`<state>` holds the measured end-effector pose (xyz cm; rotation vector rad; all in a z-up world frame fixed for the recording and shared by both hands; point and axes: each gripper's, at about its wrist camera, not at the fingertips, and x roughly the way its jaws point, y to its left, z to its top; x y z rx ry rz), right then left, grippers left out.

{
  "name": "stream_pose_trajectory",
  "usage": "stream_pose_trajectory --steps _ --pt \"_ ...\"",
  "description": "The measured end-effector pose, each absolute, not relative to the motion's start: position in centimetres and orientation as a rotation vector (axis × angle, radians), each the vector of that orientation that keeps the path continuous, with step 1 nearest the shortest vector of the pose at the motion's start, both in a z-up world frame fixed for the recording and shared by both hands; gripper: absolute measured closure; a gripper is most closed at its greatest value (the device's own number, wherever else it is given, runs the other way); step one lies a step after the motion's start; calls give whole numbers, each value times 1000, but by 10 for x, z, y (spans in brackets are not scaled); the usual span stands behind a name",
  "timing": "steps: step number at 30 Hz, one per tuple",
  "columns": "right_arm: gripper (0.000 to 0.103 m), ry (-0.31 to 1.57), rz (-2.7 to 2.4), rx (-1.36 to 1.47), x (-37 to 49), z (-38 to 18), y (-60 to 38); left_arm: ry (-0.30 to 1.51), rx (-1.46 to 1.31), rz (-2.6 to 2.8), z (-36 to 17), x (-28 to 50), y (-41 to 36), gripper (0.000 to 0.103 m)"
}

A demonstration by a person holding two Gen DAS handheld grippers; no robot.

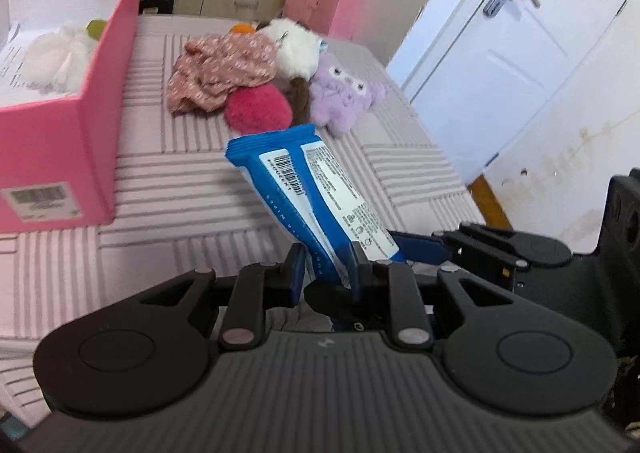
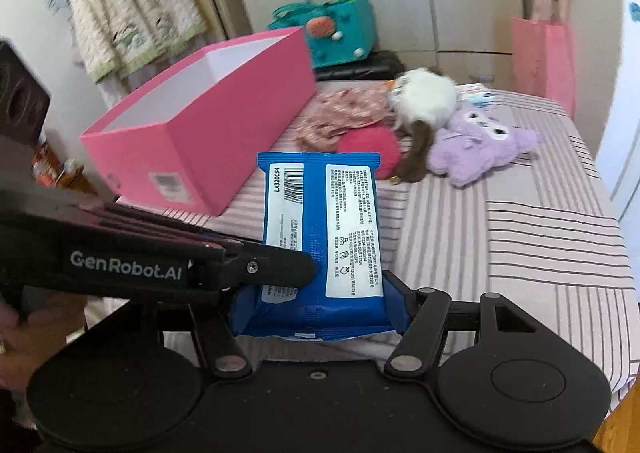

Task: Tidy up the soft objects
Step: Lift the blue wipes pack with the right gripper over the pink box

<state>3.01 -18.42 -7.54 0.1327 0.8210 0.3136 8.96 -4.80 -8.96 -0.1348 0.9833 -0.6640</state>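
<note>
Two grippers pinch my blue wipes pack (image 2: 320, 237), left gripper (image 1: 326, 269) on its edge, right gripper (image 2: 316, 313) across its width, just right of the pink box (image 2: 200, 133)

Blue pack (image 2: 320, 237), white labels. Pink box (image 2: 208, 133). Purple plush (image 2: 476, 149), magenta pompom (image 1: 258, 109), white plush (image 1: 296, 49). Floral pink cloth (image 1: 220, 69). Striped pink cover (image 2: 520, 237).

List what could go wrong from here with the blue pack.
Both grippers hold one wipes pack: the left gripper pinches a thin edge, the right gripper spans its width. Pulling apart could tear or drop it. Swinging it toward the pink box could knock the box's near wall.
</note>
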Motion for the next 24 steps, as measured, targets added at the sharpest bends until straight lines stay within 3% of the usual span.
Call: stream_pose_trajectory --steps 14,24 --pt "34 864 492 106 18 -37 -129 1051 -75 -567 -42 58 11 80" --pt "34 862 646 29 15 12 -103 1011 -223 -527 -4 36 58 79"
